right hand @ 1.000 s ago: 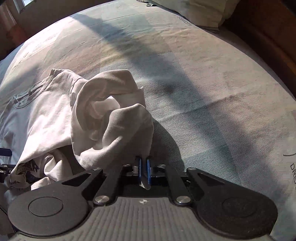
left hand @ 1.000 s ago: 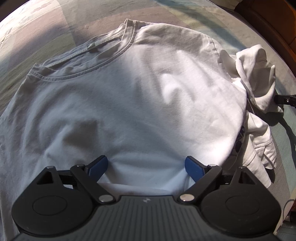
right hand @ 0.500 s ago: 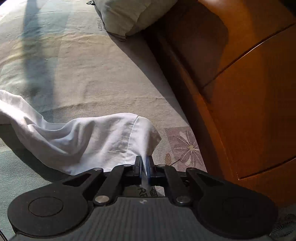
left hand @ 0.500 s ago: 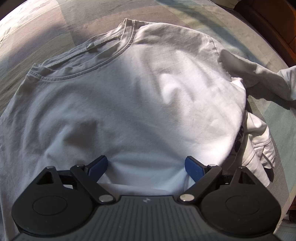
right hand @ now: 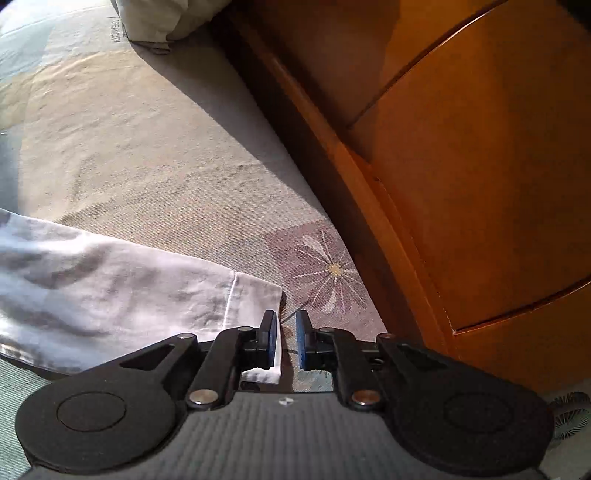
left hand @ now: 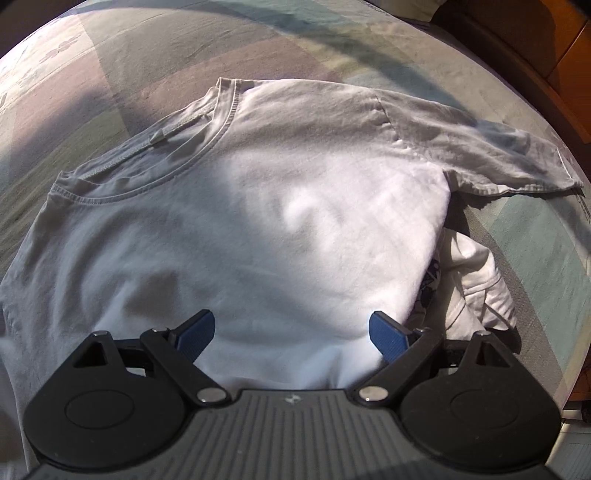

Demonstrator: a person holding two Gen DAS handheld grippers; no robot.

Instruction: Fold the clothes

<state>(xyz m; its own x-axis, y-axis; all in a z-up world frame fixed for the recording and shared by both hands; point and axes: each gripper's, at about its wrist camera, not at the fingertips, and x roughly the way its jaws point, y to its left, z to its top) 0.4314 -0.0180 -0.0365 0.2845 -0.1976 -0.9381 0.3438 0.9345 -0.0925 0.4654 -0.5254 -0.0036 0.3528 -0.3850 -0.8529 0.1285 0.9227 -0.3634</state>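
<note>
A white T-shirt (left hand: 280,221) lies spread flat on the bed, its collar (left hand: 221,122) pointing away from me. My left gripper (left hand: 291,332) hovers open over the shirt's lower body, its blue pads wide apart with nothing between them. The shirt's right sleeve (left hand: 480,155) is stretched out flat toward the bed's edge. In the right wrist view that sleeve (right hand: 129,288) lies on the cover, its hem corner beside the left finger of my right gripper (right hand: 286,332). The right jaws stand slightly apart, and no cloth is pinched.
A second white garment (left hand: 476,280) with a dark print lies bunched under the shirt's right side. The patterned bed cover (right hand: 147,147) ends at a wooden bed frame (right hand: 461,166) close on the right. A pillow (right hand: 159,18) sits at the far end.
The right gripper pulled the crumpled sleeve out to the right until it lay flat, then its jaws parted and let go. The left gripper stayed open over the shirt, drawing back slightly.
</note>
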